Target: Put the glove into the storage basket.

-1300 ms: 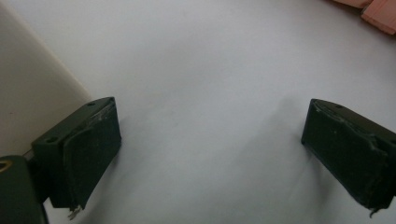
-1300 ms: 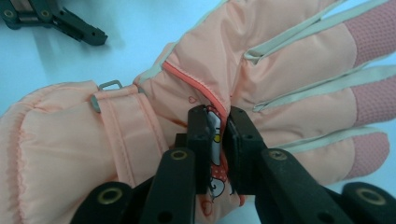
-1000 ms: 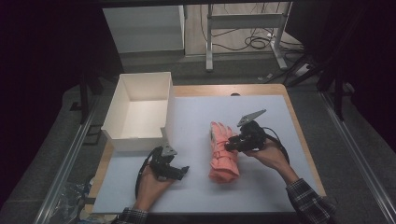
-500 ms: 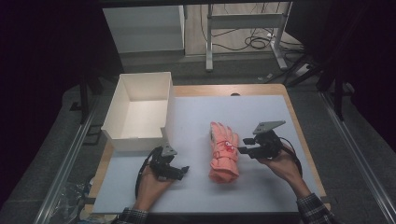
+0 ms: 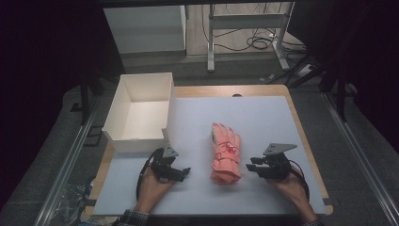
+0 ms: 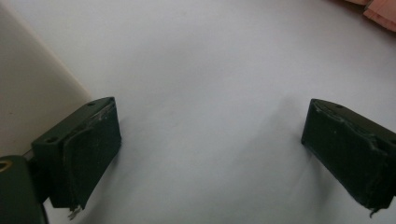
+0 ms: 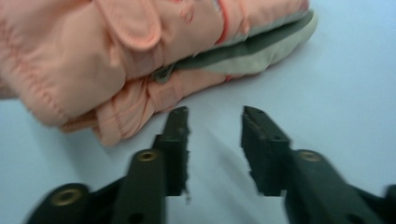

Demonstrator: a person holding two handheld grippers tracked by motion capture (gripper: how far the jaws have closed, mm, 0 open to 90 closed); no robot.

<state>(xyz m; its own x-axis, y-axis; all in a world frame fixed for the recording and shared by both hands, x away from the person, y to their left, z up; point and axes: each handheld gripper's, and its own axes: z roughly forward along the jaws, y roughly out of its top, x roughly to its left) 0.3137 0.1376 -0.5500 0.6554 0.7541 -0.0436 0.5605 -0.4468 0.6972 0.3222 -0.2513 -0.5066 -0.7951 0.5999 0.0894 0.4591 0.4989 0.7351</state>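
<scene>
Gloves (image 5: pixel 226 153) lie mid-mat, well right of the box (image 5: pixel 139 113). Right gripper (image 5: pixel 251 167), jaws slightly apart w/ nothing between, just right of gloves' cuff end. Left gripper (image 5: pixel 184 172), jaws spread wide, left of gloves w/ bare mat between.

Nothing readable anywhere here, honestly. The pink glove (image 5: pixel 225 153) has a small red mark on its back, but from the high view it's too tiny to tell whether that's a logo or letters, and the right gripper view is too blurry to help. The white box (image 5: pixel 136 113) has plain walls, no label or print.
</scene>
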